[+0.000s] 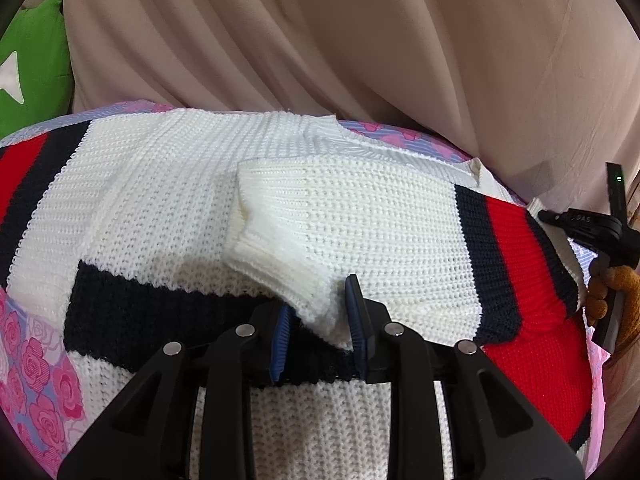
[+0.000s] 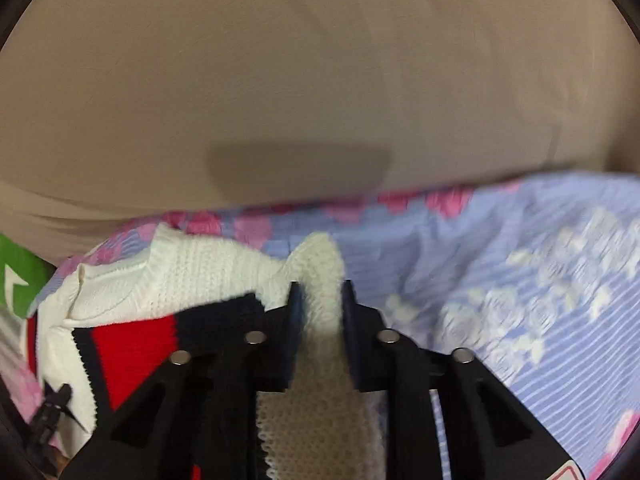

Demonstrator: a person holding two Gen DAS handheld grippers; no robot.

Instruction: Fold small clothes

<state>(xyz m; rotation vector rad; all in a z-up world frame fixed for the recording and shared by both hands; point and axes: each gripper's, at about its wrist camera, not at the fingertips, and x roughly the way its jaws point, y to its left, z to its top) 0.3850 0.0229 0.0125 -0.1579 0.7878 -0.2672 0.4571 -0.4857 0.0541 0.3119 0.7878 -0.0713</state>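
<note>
Left wrist view: the knit sweater (image 1: pixel 168 184), white with navy and red stripes, lies spread on a bed sheet (image 1: pixel 32 368) printed with pink roses and fills the centre of the frame. One sleeve (image 1: pixel 360 216) is folded across the body toward frame centre. The left hand-held gripper (image 1: pixel 318 322) stands nearly closed with the white cuff (image 1: pixel 280 276) between its blue pads (image 1: pixel 282 334); the pads appear to press on the knit. A second black gripper part shows at the right edge.

Right wrist view: the frame is motion-blurred. The right hand-held gripper (image 2: pixel 319 308) is narrowly set and clamps a bunched fold of white knit (image 2: pixel 320 264) that rises between its fingers. The rest of the sweater (image 2: pixel 132 332) sits at lower left; striped blue sheet (image 2: pixel 520 280) fills the right.

Step in hand, as judged: sleeve fold-in, with the right side being carried over the body. The next move calls for laying that fold flat and aligned with the edge, then releasing both grips without dragging the knit.
</note>
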